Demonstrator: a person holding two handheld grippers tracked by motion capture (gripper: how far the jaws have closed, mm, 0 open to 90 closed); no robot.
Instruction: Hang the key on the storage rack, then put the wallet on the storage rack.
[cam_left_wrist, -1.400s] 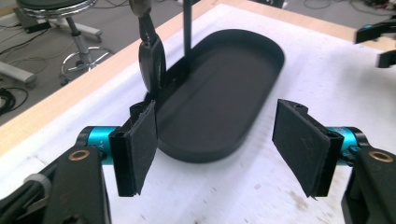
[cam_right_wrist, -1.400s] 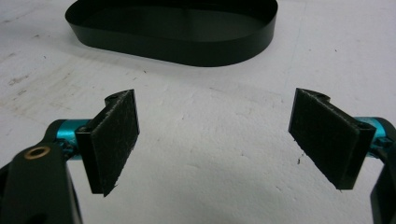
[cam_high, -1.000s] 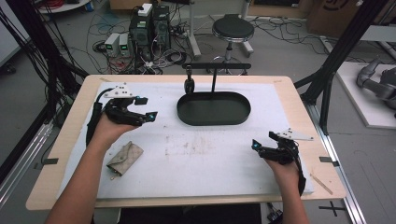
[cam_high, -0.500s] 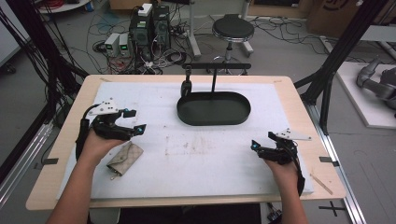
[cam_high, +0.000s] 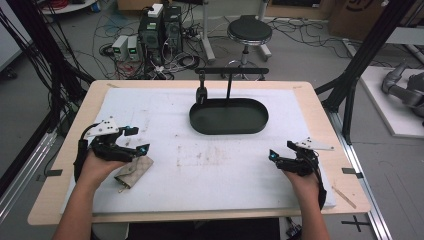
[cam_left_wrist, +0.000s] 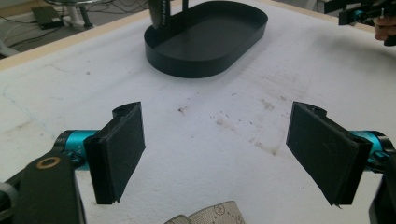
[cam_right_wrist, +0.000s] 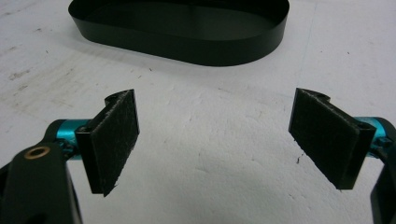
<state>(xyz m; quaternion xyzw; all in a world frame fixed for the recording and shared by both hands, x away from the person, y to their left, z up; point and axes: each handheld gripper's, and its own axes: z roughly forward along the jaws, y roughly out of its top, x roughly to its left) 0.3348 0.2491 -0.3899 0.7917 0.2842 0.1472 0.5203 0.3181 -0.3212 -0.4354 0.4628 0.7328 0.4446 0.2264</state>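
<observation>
A crumpled beige cloth (cam_high: 134, 171) lies on the white mat near the front left. My left gripper (cam_high: 139, 140) hovers just behind it, open; its jaws have just been opening further, with nothing between them. In the left gripper view the cloth's edge (cam_left_wrist: 210, 215) shows just below and short of the wide pads (cam_left_wrist: 122, 149). A black oval tray (cam_high: 197, 125) sits at the back centre, empty. My right gripper (cam_high: 281, 149) rests low at the front right, open, pads (cam_right_wrist: 114, 140) apart over bare mat, pointing at the tray (cam_right_wrist: 187, 44).
Behind the tray stands a black T-shaped rack (cam_high: 231, 71) with a short dark post (cam_high: 201, 92) at the tray's back rim. The white mat (cam_high: 215, 165) covers most of the wooden table (cam_high: 60, 165). Cables, computers and a stool stand on the floor beyond.
My left hand has moved toward the front-left and down, coming to the cloth, with its jaws spread a little wider. The right hand has kept still.
</observation>
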